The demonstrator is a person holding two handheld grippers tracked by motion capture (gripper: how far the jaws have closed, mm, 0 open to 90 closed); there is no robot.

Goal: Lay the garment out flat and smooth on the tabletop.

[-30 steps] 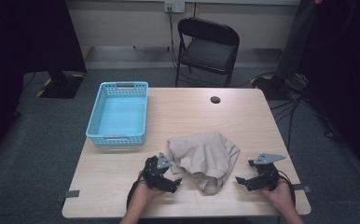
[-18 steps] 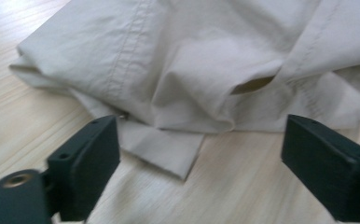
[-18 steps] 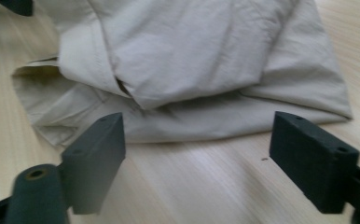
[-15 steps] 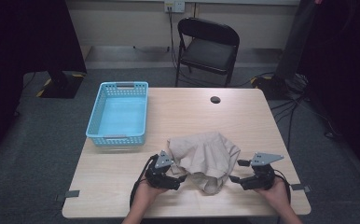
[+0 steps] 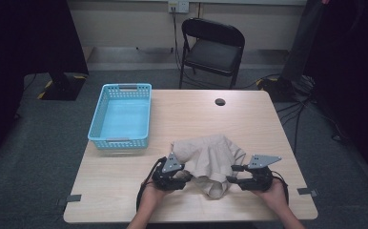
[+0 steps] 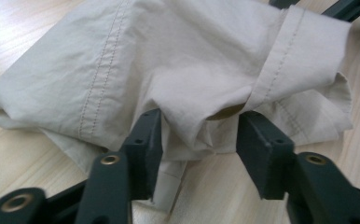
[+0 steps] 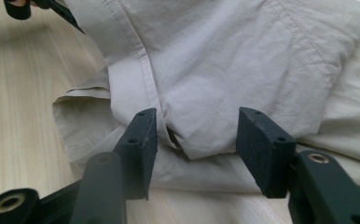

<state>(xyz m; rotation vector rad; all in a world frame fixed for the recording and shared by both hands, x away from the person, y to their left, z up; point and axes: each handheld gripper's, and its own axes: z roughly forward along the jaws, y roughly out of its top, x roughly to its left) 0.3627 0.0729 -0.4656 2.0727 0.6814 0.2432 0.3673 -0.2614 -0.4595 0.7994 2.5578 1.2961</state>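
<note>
From the high view, both hands are moving in on the beige shirt point(image 5: 209, 160) lying crumpled on the table point(image 5: 249, 119); the left gripper point(image 5: 184, 177) and right gripper point(image 5: 230, 180) have just been closing, so a grab is starting. In the left gripper view, a fold is sitting between the half-closed fingers point(image 6: 143, 140), maybe touching. In the right gripper view, cloth is bulging between fingers point(image 7: 138, 140), not squeezed yet.

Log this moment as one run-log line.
left gripper: jaws closing around fold of beige garment | right gripper: closing, cloth between, not yet pinched | blue basket: empty
</note>
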